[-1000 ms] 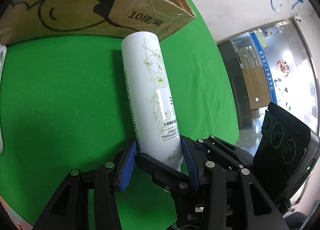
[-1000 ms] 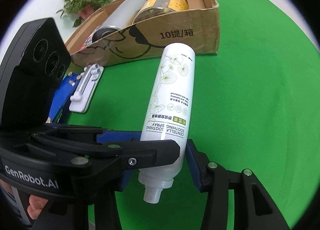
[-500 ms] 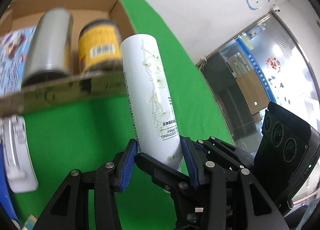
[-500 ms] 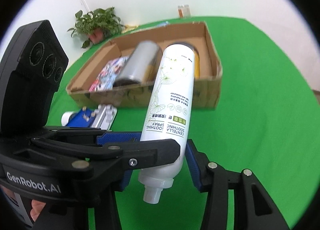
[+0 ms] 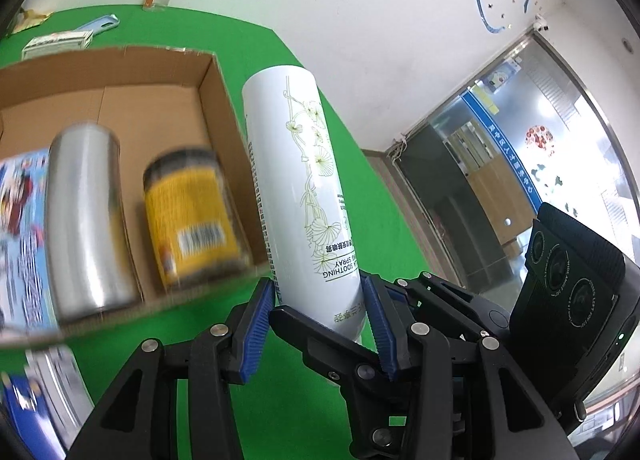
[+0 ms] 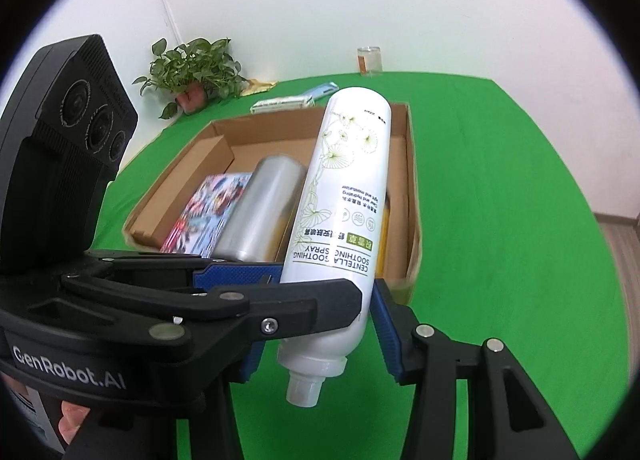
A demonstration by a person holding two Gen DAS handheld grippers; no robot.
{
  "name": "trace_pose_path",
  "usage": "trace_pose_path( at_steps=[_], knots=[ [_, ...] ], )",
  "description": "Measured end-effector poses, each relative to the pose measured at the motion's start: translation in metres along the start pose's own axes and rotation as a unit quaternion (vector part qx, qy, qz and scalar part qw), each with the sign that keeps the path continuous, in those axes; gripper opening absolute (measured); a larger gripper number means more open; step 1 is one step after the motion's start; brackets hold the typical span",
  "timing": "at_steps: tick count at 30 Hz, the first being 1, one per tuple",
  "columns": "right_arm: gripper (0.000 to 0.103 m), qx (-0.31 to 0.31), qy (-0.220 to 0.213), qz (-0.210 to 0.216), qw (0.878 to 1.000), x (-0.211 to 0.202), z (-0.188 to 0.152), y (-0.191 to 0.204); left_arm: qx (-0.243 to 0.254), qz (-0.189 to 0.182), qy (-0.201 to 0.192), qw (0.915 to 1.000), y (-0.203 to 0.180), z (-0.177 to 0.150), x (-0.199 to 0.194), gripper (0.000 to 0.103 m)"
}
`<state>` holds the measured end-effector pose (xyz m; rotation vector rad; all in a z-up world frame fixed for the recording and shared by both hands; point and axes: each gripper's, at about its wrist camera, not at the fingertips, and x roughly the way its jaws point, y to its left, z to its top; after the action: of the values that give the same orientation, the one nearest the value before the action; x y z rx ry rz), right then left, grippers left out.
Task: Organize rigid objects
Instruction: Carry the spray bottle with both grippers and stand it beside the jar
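A white spray bottle printed with a pale leaf pattern is pinched near its neck by both grippers at once. In the left wrist view the blue pads of the left gripper are pressed against the bottle's lower sides, with the right gripper's black finger crossing in front. In the right wrist view the right gripper is clamped on the same bottle, whose uncapped nozzle is pointed down toward the camera and whose flat base is tilted up and away. The bottle is held in the air above the near right corner of an open cardboard box on the green counter. Inside the box a silver cylinder, a yellow-labelled jar and a colourful printed box are lying side by side.
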<state>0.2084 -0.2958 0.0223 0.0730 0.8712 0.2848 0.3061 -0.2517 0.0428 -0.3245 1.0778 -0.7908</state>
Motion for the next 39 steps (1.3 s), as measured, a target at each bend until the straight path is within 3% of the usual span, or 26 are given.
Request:
trace_pose_path(
  at_steps=[5,12,21,25,29,31,35,36,37,38,39],
  knots=[
    [0.047,-0.005,0.026,0.003,1.000,0.034,0.039,-0.015,-0.026,0.007,0.009,0.9996,0.026,0.055,0.016,0.043],
    [0.047,0.002,0.057,0.016,0.998,0.072,0.054,-0.037,-0.059,0.013,0.038,0.9974,0.072,0.095,0.063,0.043],
    [0.047,0.017,0.046,0.016,0.999,0.080,0.042,-0.050,-0.045,0.029,0.054,0.9971,0.085,0.106,0.097,0.045],
    [0.047,0.003,0.049,-0.035,0.998,0.084,0.039,-0.053,-0.025,0.054,0.051,0.9969,0.081,0.106,0.095,0.052],
    [0.047,0.017,0.051,-0.010,0.999,0.085,0.037,-0.054,-0.032,0.059,0.053,0.9963,0.083,0.098,0.091,0.052],
    [0.047,0.007,0.058,0.004,0.998,0.085,0.035,-0.047,-0.025,0.067,0.044,0.9964,0.082,0.095,0.083,0.052],
    [0.047,-0.024,0.034,-0.026,0.999,0.075,0.029,-0.035,0.016,0.086,-0.005,0.9961,0.072,0.073,0.044,0.052],
    [0.049,-0.021,0.028,-0.033,0.999,0.071,0.025,-0.036,0.027,0.093,-0.017,0.9952,0.069,0.066,0.033,0.059],
    [0.059,-0.014,0.020,-0.048,0.999,0.067,0.022,-0.036,0.046,0.113,-0.042,0.9916,0.066,0.056,0.015,0.073],
    [0.080,-0.009,0.011,-0.061,0.998,0.064,0.019,-0.037,0.060,0.139,-0.065,0.9863,0.062,0.047,0.001,0.083],
    [0.088,-0.005,-0.004,-0.065,0.998,0.061,0.014,-0.036,0.068,0.162,-0.085,0.9808,0.065,0.036,-0.013,0.100]
  ],
)
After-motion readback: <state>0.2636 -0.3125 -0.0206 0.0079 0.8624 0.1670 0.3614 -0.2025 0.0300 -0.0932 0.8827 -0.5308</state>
